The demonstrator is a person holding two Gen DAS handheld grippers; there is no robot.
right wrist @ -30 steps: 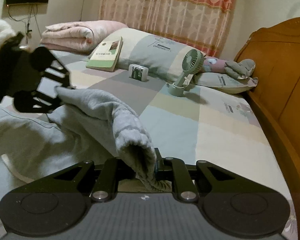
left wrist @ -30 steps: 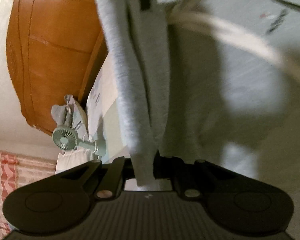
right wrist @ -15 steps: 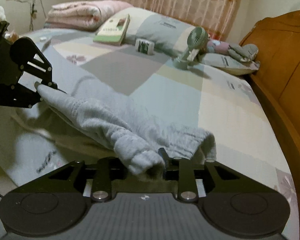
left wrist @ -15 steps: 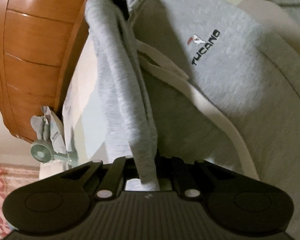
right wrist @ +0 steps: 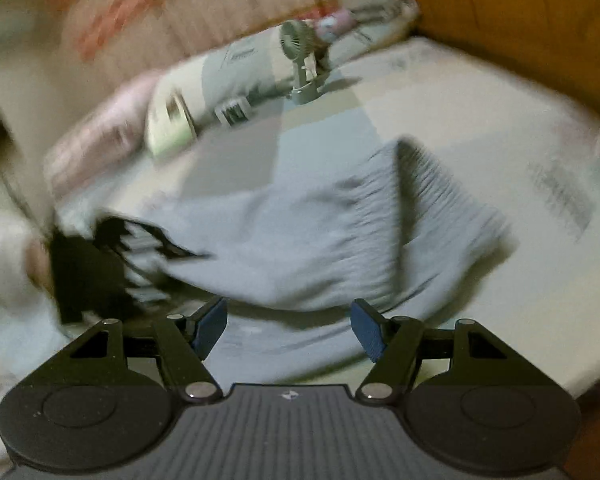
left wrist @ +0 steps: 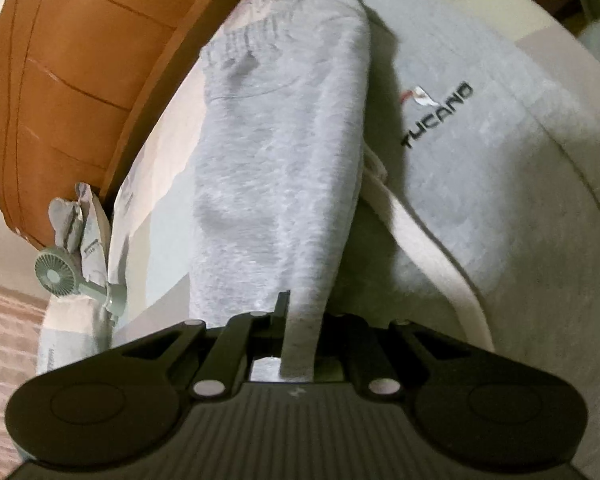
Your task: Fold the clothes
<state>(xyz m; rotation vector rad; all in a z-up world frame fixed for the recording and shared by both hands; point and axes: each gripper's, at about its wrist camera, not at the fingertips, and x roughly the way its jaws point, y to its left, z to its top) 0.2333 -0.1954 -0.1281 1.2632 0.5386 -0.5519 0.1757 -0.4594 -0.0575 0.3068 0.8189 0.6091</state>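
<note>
A grey sweatshirt (left wrist: 480, 168) with a black logo and a cream neck band lies spread on the bed. Its grey sleeve (left wrist: 276, 168) stretches from the ribbed cuff at the top down into my left gripper (left wrist: 300, 320), which is shut on the sleeve's near end. In the blurred right wrist view the same sleeve (right wrist: 324, 240) lies on the bed with its ribbed cuff at the right. My right gripper (right wrist: 288, 330) is opening, its blue pads (right wrist: 210, 326) apart with nothing between them, just short of the sleeve. The left gripper (right wrist: 112, 264) shows dark at the sleeve's left end.
An orange wooden headboard (left wrist: 80, 92) borders the bed. A small green fan (right wrist: 300, 52), pillows (right wrist: 236, 64), a book (right wrist: 170, 126) and a pink folded blanket (right wrist: 100, 136) sit at the far end of the patchwork sheet (right wrist: 460, 120).
My right gripper has let go of the sleeve, spread its jaws and rolled; the sleeve dropped flat onto the bed. The left gripper keeps its hold and has sunk slightly.
</note>
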